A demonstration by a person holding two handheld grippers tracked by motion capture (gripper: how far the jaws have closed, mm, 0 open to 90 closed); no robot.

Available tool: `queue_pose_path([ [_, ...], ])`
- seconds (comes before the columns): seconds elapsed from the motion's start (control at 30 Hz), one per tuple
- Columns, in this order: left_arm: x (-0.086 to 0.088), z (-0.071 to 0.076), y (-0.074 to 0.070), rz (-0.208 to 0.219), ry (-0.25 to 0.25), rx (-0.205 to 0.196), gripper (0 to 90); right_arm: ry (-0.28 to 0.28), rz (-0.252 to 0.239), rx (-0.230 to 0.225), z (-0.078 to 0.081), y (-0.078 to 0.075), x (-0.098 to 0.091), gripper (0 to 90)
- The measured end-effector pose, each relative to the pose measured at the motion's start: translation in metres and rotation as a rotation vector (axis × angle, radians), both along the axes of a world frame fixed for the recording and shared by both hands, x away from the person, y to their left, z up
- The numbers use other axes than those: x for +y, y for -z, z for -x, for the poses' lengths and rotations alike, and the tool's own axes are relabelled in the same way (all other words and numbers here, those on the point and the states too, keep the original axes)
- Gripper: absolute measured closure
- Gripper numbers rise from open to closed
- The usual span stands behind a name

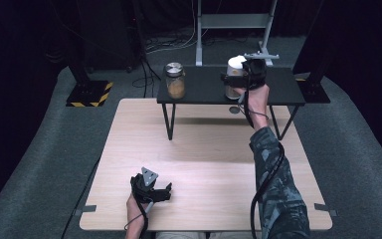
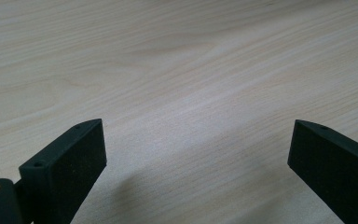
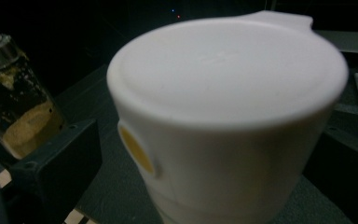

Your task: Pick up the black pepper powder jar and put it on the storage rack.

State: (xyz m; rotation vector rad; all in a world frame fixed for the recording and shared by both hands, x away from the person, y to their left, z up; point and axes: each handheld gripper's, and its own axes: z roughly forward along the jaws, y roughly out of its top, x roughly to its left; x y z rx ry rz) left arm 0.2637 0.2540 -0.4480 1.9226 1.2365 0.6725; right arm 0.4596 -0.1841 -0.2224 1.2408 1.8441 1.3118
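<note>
A white-lidded container with a yellow spot on its side stands on the black raised shelf, toward its right part. My right gripper reaches around the container; in the right gripper view the jaws flank it and a gap shows between the left jaw and its wall. A glass jar with a metal lid and tan powder stands on the shelf's left part, also seen as the jar. My left gripper rests open near the table's front edge, nothing between its fingers.
The light wooden table carries the black shelf on thin legs at its far side. A small round grey disc lies under the shelf's front edge. Dark stands and cables sit on the floor behind.
</note>
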Motion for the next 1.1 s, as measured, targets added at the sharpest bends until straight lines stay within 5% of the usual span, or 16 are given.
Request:
queue_pose_path([
  [0.27, -0.002, 0.001, 0.001, -0.009, -0.002, -0.009, 3.8, -0.045, 0.050, -0.005, 0.038, 0.013, -0.016, 0.0],
  [0.53, -0.005, 0.002, 0.000, -0.018, -0.008, -0.012, 3.9, -0.051, 0.045, -0.010, 0.092, 0.069, -0.046, 0.0],
  [0.8, -0.007, 0.001, 0.000, -0.029, -0.007, -0.009, 3.8, -0.074, 0.085, 0.151, 0.141, 0.165, -0.083, 0.0],
  [0.97, -0.008, 0.001, 0.000, -0.035, -0.007, -0.008, 3.8, -0.034, 0.073, 0.234, 0.162, 0.201, -0.091, 0.0],
  [1.1, -0.009, 0.001, 0.000, -0.044, 0.000, -0.011, 3.8, 0.003, 0.082, 0.300, 0.165, 0.214, -0.094, 0.0],
])
